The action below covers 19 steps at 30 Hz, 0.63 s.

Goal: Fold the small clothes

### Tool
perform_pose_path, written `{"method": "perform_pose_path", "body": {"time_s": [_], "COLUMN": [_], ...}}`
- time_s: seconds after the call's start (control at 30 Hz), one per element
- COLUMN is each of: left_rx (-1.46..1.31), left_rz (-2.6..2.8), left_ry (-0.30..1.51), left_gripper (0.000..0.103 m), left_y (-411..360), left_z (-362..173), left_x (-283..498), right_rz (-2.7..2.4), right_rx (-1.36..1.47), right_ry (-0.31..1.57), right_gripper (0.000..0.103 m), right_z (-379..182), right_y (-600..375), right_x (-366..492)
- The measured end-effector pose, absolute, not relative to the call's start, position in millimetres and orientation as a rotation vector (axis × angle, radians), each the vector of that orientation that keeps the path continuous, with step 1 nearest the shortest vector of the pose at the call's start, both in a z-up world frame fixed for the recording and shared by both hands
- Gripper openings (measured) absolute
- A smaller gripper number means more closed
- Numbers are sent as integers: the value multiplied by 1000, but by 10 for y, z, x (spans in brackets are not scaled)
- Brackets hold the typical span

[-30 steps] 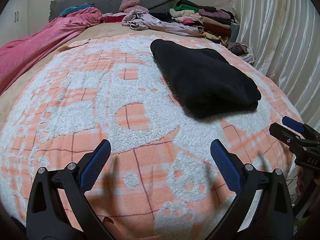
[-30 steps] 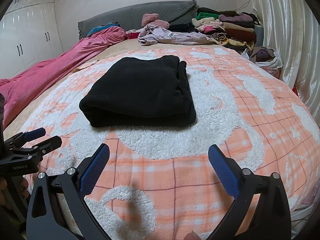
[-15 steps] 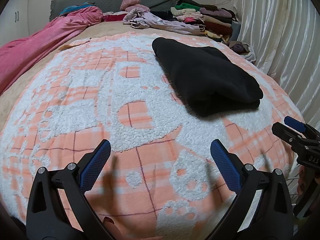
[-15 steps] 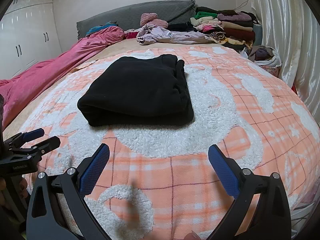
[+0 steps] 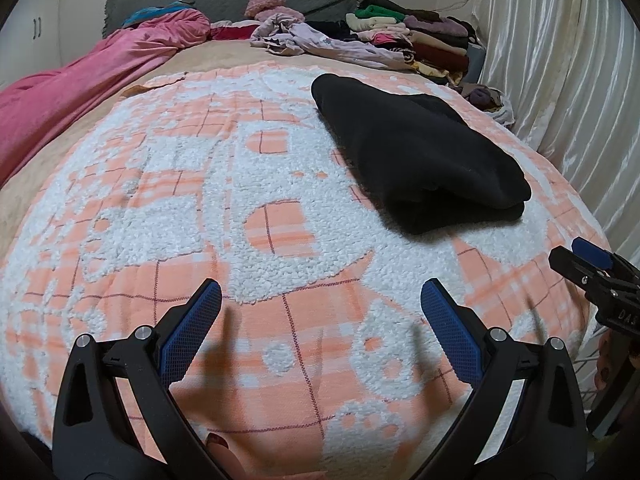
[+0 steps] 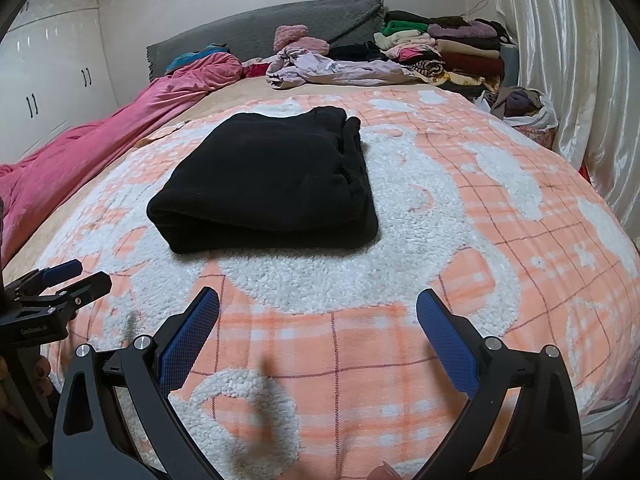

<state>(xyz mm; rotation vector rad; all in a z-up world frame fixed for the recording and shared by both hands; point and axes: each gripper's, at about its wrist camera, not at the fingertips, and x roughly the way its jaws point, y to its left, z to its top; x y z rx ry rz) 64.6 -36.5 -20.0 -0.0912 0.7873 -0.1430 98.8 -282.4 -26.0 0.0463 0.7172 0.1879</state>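
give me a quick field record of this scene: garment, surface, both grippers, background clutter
garment: black garment, folded, lying flat on the blanket
surface: orange-and-white blanket over the bed
left hand-held gripper: open, empty, short of the garment
right hand-held gripper: open, empty, short of the garment
background: pink blanket; lilac garment, unfolded; stacked clothes

The blanket (image 6: 460,208) is nubbly cloth, with raised white looped pile on flat orange check. The black garment (image 6: 272,176) looks like soft, matt fleece. The pink cover (image 5: 80,76) has a velvety sheen. The curtain (image 5: 560,64) is glossy, satin-like. The left tongs (image 5: 320,296) and right tongs (image 6: 318,300) are matt black plastic with blue textured pads (image 6: 188,336) and shiny metal screws.
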Motion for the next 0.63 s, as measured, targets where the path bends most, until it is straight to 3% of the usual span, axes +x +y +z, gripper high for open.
{"method": "perform_pose_path", "body": {"time_s": [0.3, 0.63], "left_rx": [-117, -177], "left_rz": [-8, 369], "left_ry": [804, 846], "left_gripper": [93, 93], "left_y": [55, 2033], "left_z": [-140, -76], "left_x": [764, 1060], "right_rz": [-28, -752], "right_rx": [143, 201], "right_ry": [692, 688], "right_gripper": [98, 98], "right_z": [-219, -394], "right_y": [-3504, -5900], "right_x": [906, 82]}}
